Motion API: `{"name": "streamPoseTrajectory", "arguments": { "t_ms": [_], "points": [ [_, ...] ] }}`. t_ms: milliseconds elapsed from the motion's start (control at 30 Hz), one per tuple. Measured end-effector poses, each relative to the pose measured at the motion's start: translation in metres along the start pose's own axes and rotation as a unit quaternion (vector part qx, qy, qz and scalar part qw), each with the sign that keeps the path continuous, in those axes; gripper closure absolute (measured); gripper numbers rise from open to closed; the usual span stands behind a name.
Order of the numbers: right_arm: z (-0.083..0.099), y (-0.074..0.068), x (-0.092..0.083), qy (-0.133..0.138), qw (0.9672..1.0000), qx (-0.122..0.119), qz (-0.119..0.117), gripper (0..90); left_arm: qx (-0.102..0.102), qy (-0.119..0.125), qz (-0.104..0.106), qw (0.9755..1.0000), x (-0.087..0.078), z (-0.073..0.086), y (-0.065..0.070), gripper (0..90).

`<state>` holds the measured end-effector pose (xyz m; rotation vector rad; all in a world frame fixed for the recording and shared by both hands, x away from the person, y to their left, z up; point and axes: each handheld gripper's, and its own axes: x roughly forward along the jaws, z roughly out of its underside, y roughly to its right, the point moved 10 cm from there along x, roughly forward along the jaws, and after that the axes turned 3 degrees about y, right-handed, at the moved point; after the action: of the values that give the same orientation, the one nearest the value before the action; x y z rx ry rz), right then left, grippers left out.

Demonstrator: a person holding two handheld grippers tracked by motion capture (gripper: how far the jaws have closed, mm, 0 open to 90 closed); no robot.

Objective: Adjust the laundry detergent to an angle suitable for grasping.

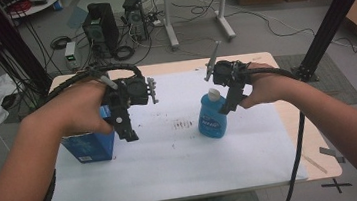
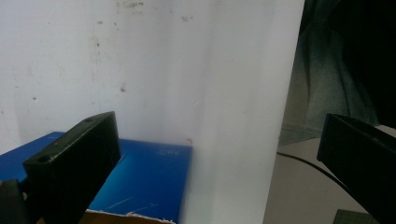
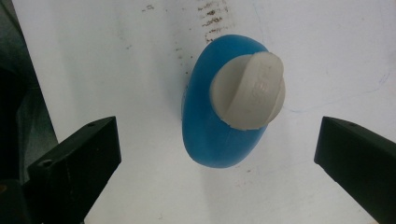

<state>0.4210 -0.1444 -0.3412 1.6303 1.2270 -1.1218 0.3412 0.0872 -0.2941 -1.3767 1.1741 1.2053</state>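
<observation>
The table (image 1: 298, 133) carries a white sheet (image 1: 183, 160) that covers most of its top, with a patch of small dark marks (image 1: 184, 124) near the sheet's middle. On the sheet's left part stands a blue box (image 1: 88, 146), partly under the person's left hand (image 1: 80, 113). Toward the right stands a blue bottle (image 1: 212, 119) with a pale grey cap (image 1: 213, 95), upright and well apart from the box, just right of the dark marks.

The left gripper (image 1: 128, 131) hangs beside the box's upper right corner, its fingers pointing down at the sheet. In the left gripper view the 2 black fingers (image 2: 74, 158) stand wide apart and released, with nothing between them but white sheet and a corner of the box (image 2: 144, 179) — the box lies low in that view, beside the left-hand finger, and whether it touches that finger I cannot tell.

The right gripper (image 1: 230, 100) sits just right of the bottle's cap in the high view. The right gripper view looks straight down on the bottle (image 3: 219, 126): its cap (image 3: 247, 91) lies between the 2 fingers (image 3: 77, 154), which are spread wide and clear of it on both sides — released, gripping nothing.
</observation>
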Motion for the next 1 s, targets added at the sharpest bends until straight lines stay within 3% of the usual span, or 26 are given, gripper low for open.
{"name": "streamPoseTrajectory", "arguments": {
  "t_ms": [333, 567, 1000],
  "points": [
    [0.008, -0.001, -0.002, -0.017, 0.9998, -0.013, 0.004, 0.0, 0.0, -0.001, 0.002, 1.0, 0.002, 0.001, -0.001, 0.1],
    [0.019, 0.0, -0.015, -0.03, 0.9995, -0.014, -0.002, 0.0, 0.0, 0.0, 0.003, 1.0, 0.002, 0.001, -0.002, 0.1],
    [0.043, 0.002, -0.034, -0.069, 0.9967, -0.032, -0.028, 0.0, -0.003, -0.008, 0.005, 0.9999, 0.002, 0.002, -0.004, 0.1]
  ]
}}
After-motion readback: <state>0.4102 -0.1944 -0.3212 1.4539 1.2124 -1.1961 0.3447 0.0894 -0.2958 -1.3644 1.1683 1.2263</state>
